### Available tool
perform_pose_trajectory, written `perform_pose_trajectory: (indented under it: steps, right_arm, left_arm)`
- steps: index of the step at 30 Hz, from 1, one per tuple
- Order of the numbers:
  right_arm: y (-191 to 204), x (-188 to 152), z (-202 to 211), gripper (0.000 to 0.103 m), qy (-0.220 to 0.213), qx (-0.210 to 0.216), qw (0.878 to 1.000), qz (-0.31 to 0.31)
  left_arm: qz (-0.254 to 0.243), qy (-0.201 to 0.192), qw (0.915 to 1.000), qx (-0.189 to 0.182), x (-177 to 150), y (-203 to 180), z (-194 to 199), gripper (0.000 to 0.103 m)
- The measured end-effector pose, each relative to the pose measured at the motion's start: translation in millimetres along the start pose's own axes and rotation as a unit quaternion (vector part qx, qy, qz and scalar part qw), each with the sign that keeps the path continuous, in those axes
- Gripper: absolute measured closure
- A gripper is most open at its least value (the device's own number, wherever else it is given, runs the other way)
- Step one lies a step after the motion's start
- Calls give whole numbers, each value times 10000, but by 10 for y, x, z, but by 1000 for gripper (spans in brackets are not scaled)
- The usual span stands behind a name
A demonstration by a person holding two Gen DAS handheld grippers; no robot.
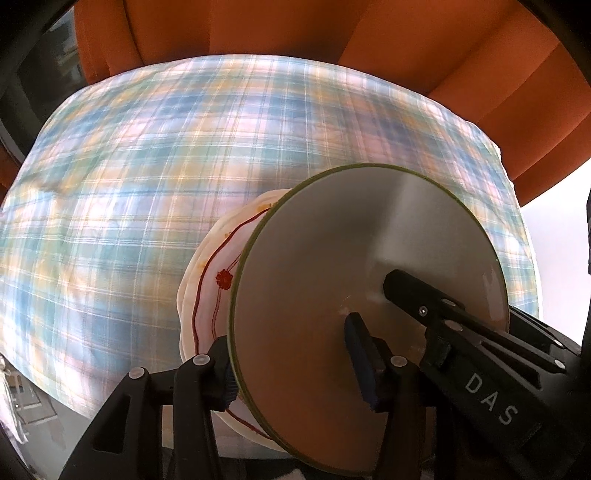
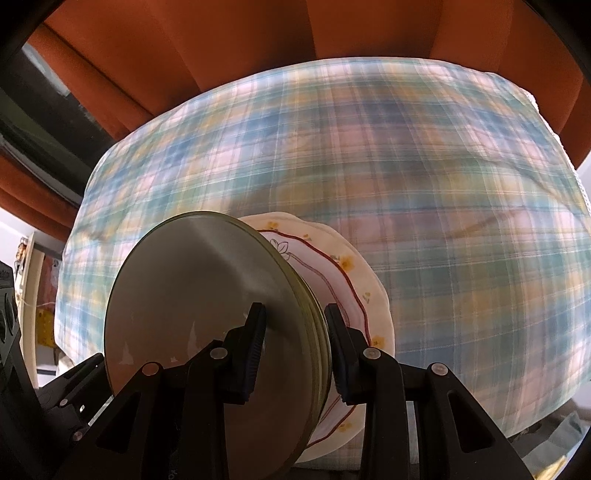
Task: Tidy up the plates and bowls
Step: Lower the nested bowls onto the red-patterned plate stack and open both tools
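My left hand-held gripper point(image 1: 295, 360) reached forward and to the right from the lower edge of its view, its 2 fingers clamped across the near rim of the plate stack, 1 pad on the grey face and the other behind the rim. My right hand-held gripper point(image 2: 295, 349) came in level from below in its own view and was clamped on the same stack, 1 finger pressed on the grey face and the other behind the green rims, against the floral plate. In the left wrist view the right hand-held gripper entered from the lower right, its black finger marked "DAS" lying across the grey face near its centre.

The stack stood on edge, held up above the tabletop point(image 1: 147, 184) near its front edge, and I could not tell whether its lower rim touched the cloth. The front plate, the grey plate point(image 1: 332, 258) point(image 2: 192, 280), was smooth and matte grey with a thin olive-green rim and a few pale scuffs low on its face. In the right wrist view several green rims sat stacked tight behind it. At the back was the floral plate point(image 1: 207, 280) point(image 2: 354, 280), cream with a wavy dark-red line, a red flower and small yellow flowers.

The tabletop carried a blue, green and pink plaid cloth point(image 2: 406, 166). Orange curtains point(image 1: 258, 29) point(image 2: 369, 26) hung behind it.
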State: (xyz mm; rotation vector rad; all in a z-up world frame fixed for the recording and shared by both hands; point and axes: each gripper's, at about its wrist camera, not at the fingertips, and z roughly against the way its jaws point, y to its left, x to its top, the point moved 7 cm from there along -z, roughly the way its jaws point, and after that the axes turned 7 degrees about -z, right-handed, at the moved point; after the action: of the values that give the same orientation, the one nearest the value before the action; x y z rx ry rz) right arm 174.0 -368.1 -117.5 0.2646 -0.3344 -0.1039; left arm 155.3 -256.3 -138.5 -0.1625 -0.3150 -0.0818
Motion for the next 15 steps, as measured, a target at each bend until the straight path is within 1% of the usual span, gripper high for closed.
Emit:
perform_pose_trajectory:
  steps: [4,5,6,7,8,9,11,15]
  right_arm:
    - [-20,-34,-8,67,-20,119,9999,-30]
    - [-32,-38,-6,65,-35,114,9999,-36]
    - [-47,-45,-5,59,-67,40,10000,-29]
    - [-63,-56,-4,56,-93,-39,9999,-16]
    - [-78,-62,2,49,-132,-94,9999,0]
    - [-86,-69,17,45,-187,-98,9998,1]
    - [-92,-83,60,42,-267,-70,9996,-24]
    - [-83,-107,216,39,-573,-210,9981,-57]
  left_arm:
    - [-111,-90,9996,230,-16,-27,14,48]
    - [-140,-107,9993,330,-28,-31,22,45]
    - [-153,-109,9991,384,-40,-31,22,43]
    - [-147,-126,9989,420,-54,-22,29,42]
    - [-133,-144,9989,434,-63,-6,41,41]
    - [-121,-161,9988,439,-71,13,55,40]
    - [-125,-219,9986,463,-76,38,91,34]
    - [-390,-530,9969,437,-49,11,215,32]
